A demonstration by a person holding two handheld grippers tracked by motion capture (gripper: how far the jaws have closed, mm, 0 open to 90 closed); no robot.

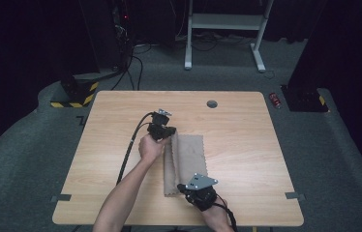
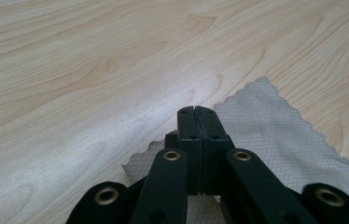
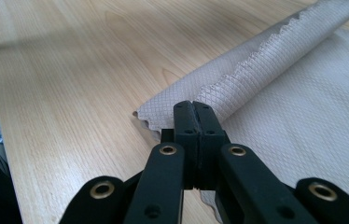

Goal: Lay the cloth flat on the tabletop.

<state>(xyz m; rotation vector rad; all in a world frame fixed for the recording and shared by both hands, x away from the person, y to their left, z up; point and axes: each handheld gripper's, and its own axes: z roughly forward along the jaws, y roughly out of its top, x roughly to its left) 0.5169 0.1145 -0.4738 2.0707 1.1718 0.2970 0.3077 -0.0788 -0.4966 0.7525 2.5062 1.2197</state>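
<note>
- High view: we see a beige cloth (image 1: 188,162) lying near the middle of the wooden table (image 1: 247,159), its left edge lifted and folded over towards the right.
- Our left gripper (image 1: 168,132) sits at the far left corner of the cloth, and our right gripper (image 1: 185,188) at the near left corner, each held in a hand coming in from the bottom edge.
- Left gripper view: the left gripper (image 2: 195,110) has its two black jaws pressed together with no gap between them. The cloth (image 2: 275,135) with its scalloped edge runs in under the jaws, so we take them to be pinching its corner, though the pinch itself is hidden from us.
- Right gripper view: the right gripper (image 3: 194,104) is likewise fully closed, jaw against jaw. The raised fold of the cloth (image 3: 256,60) climbs away from the jaw tips towards the upper right, above the flat layer beneath, so we read this corner as gripped and lifted.
- A black cable (image 1: 129,145) trails from the left gripper across the table towards us.
</note>
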